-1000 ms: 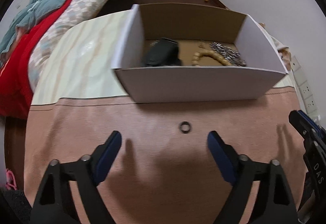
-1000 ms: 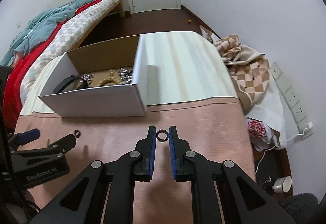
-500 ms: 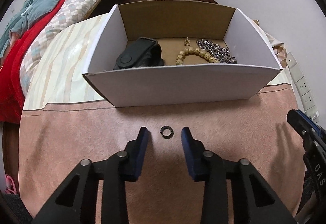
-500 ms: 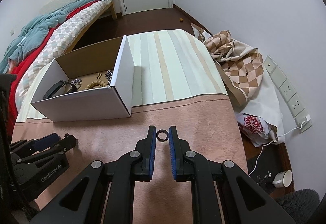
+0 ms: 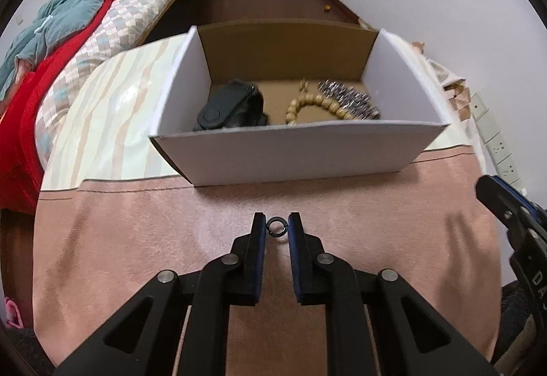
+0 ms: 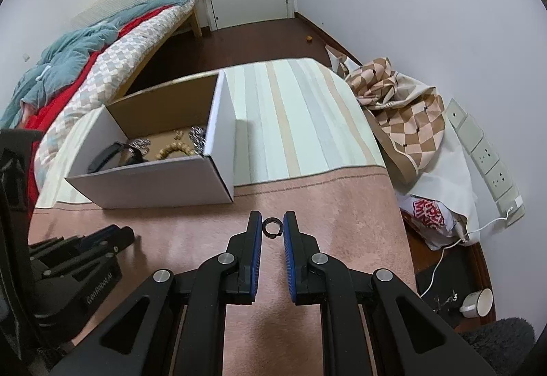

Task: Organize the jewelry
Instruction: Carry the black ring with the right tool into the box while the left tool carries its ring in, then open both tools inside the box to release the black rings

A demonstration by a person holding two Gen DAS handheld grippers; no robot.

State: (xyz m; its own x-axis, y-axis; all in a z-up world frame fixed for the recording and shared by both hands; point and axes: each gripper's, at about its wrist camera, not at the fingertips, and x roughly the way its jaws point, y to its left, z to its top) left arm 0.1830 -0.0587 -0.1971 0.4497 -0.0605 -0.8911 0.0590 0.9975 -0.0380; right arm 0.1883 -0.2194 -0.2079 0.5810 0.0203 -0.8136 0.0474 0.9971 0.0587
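Left wrist view: your left gripper now pinches dark ring; half second ago jaws straddled it, apart. White box lies straight ahead, near.

Right wrist view: your right gripper clamps second ring, as before. Box sits ahead-left; left gripper nearer.

My left black two-finger gripper with blue pads points forward and slightly down, its fingers drawn in until both pads press the sides of a small dark metal ring. My right black gripper with blue pads sits level beside it, pads likewise pinching a small dark open ring.
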